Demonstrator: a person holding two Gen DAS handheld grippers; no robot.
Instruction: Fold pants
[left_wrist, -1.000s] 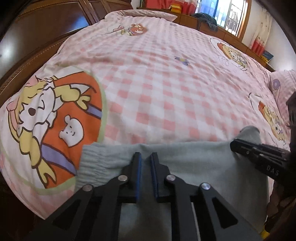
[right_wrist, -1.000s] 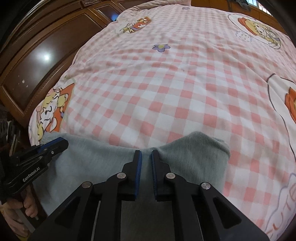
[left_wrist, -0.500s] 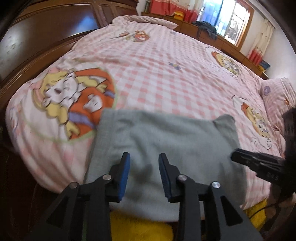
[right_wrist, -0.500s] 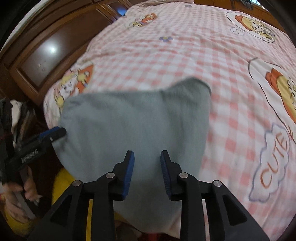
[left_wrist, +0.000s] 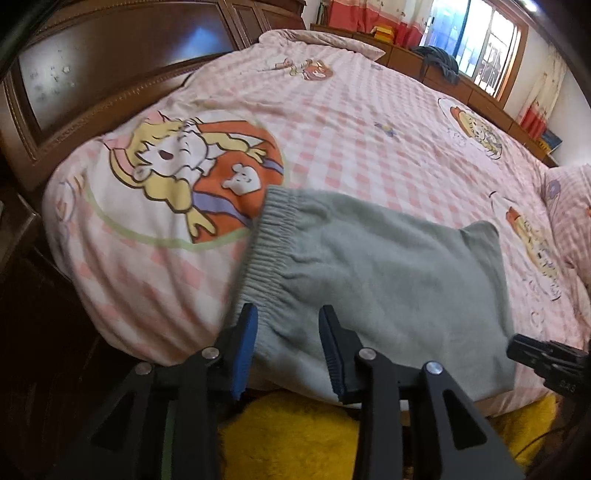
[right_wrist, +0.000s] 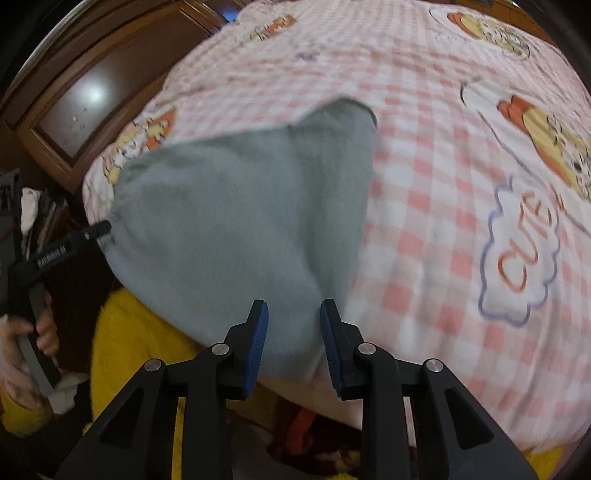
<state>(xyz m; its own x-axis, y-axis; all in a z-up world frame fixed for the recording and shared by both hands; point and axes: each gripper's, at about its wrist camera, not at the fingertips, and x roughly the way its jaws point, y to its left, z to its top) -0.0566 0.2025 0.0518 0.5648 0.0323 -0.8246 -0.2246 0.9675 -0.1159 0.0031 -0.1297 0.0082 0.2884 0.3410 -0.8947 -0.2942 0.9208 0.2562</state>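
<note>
While the grey pants (left_wrist: 373, 273) lie folded into a compact block at the near edge of the bed (left_wrist: 369, 140), both tools hang over that edge with nothing in them. The left gripper (left_wrist: 288, 350) has its jaws partly apart above the near left corner by the elastic waistband (left_wrist: 269, 243); the right gripper (right_wrist: 293, 339) stands likewise parted over the near right corner. I judge the fold just laid and released. To finish well, draw both back cleanly without snagging the top layer, then check the edges line up. Only the left view shows the ribbed waistband and the window at the far side; only the right view shows the person's hand (right_wrist: 26, 339) on the other handle.
</note>
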